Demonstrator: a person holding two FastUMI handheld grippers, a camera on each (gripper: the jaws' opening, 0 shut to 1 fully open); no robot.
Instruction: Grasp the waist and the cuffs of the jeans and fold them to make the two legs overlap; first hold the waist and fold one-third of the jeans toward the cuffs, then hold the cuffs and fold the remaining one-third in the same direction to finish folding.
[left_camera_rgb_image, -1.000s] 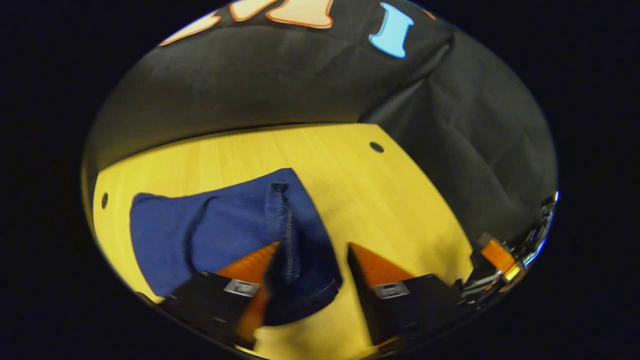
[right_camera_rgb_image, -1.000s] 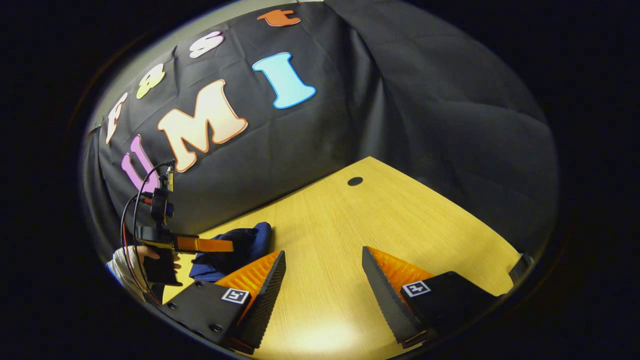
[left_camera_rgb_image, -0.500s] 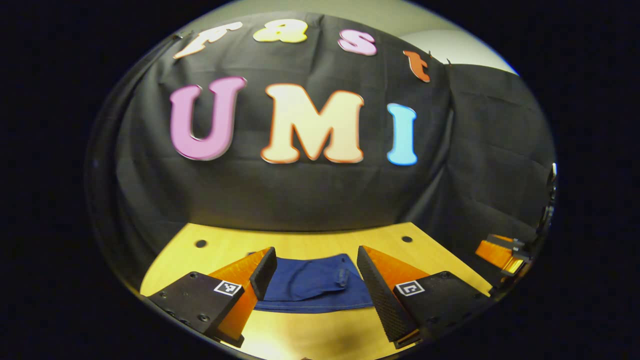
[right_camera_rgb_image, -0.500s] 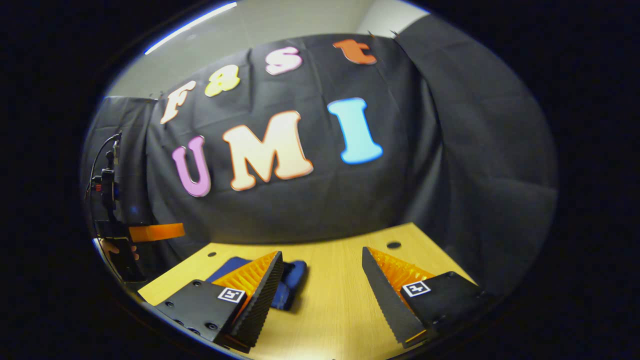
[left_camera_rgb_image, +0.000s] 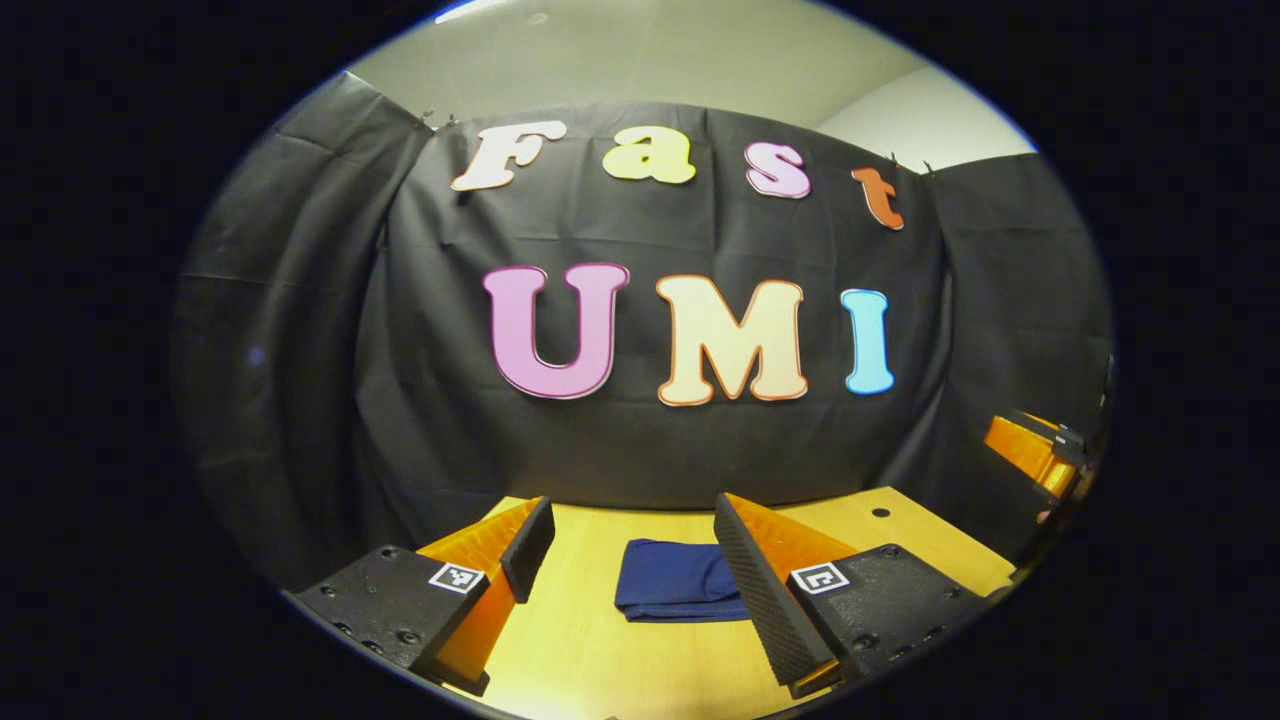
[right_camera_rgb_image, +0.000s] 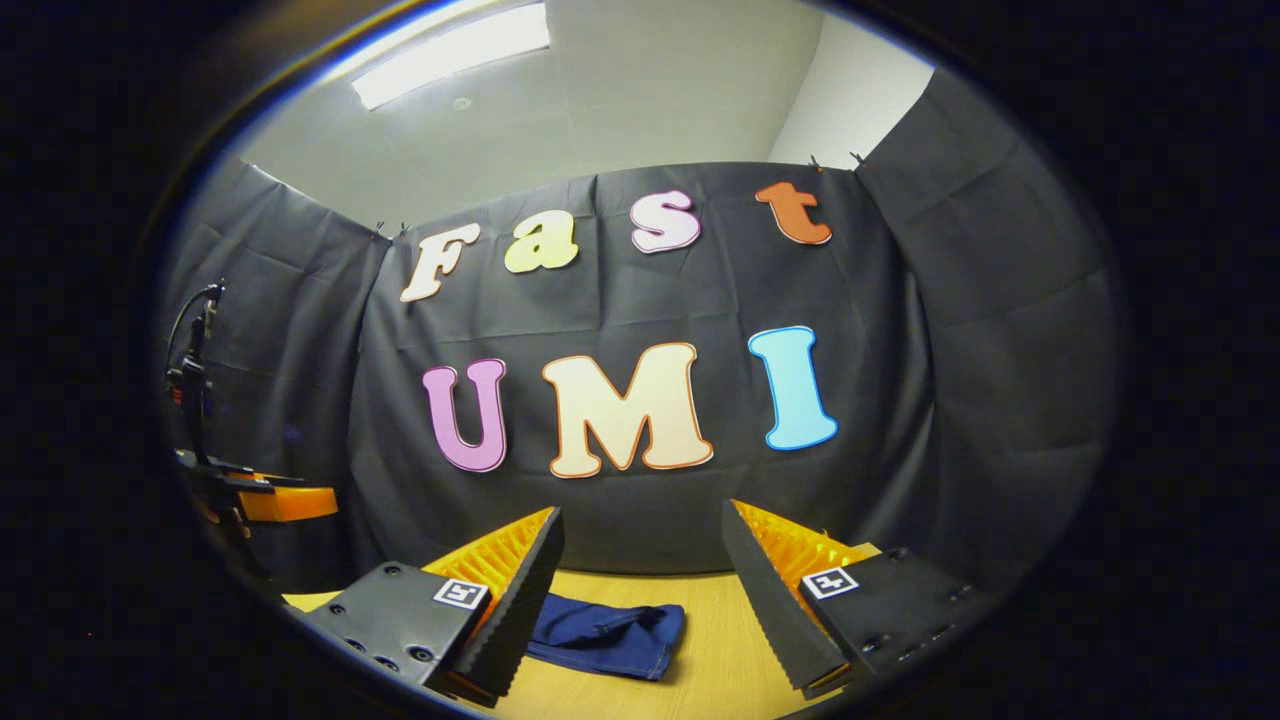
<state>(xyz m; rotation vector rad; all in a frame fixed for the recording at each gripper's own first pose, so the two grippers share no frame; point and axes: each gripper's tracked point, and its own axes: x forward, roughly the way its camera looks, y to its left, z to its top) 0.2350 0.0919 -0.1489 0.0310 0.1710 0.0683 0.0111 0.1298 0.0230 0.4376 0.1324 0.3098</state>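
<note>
The blue jeans (left_camera_rgb_image: 680, 592) lie folded into a small flat bundle on the wooden table (left_camera_rgb_image: 590, 650), seen past the fingers in the left gripper view. In the right gripper view the same jeans (right_camera_rgb_image: 610, 635) lie low between the fingers. My left gripper (left_camera_rgb_image: 630, 535) is open, raised and drawn back from the jeans, with nothing between its fingers. My right gripper (right_camera_rgb_image: 640, 540) is open too, lifted away from the cloth and holding nothing. The right gripper (left_camera_rgb_image: 1035, 450) shows at the right edge of the left gripper view, and the left gripper (right_camera_rgb_image: 265, 500) at the left edge of the right gripper view.
Black cloth walls close the booth behind and at both sides of the table. A small round hole (left_camera_rgb_image: 880, 512) sits in the tabletop near its far right corner. A cable (right_camera_rgb_image: 190, 350) rises above the left gripper.
Both grippers have lifted and pulled back from the table, tilting up toward the back wall. The left gripper let go of the jeans, which now lie folded and farther off.
</note>
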